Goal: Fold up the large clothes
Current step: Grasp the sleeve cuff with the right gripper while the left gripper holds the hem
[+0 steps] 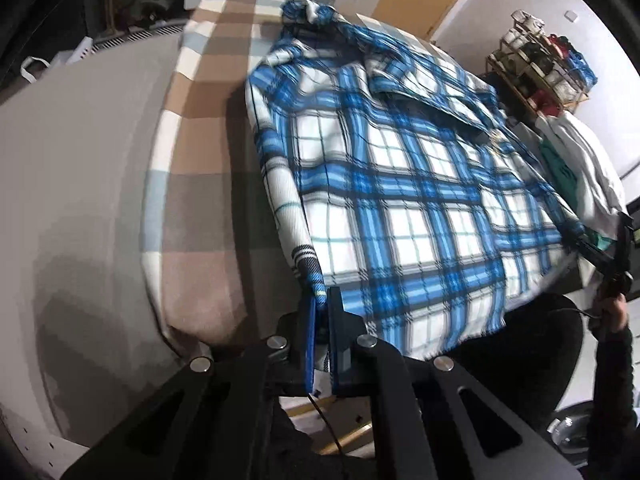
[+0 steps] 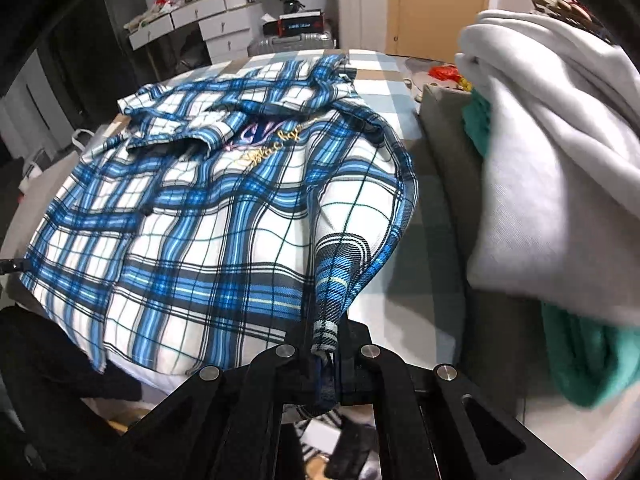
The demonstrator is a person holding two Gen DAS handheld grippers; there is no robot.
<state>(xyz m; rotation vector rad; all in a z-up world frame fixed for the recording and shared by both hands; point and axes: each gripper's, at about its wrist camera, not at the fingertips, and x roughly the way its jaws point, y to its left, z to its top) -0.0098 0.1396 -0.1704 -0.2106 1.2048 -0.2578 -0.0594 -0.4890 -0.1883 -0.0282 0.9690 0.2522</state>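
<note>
Blue plaid shirt (image 1: 400, 184) spread flat on checked blanket (image 1: 200, 92) over bed. L gripper (image 1: 325, 320) clamped tight on near hem corner; R gripper (image 2: 326, 354) pinched on opposite hem corner. Folded white & green clothes pile (image 2: 560, 184) just beside, on R.

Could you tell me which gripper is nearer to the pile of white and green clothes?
Right. The right gripper holds the plaid shirt beside the pile; the left gripper holds the shirt's far corner.

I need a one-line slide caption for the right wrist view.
Right gripper pinches the plaid shirt hem beside stacked clothes.
</note>
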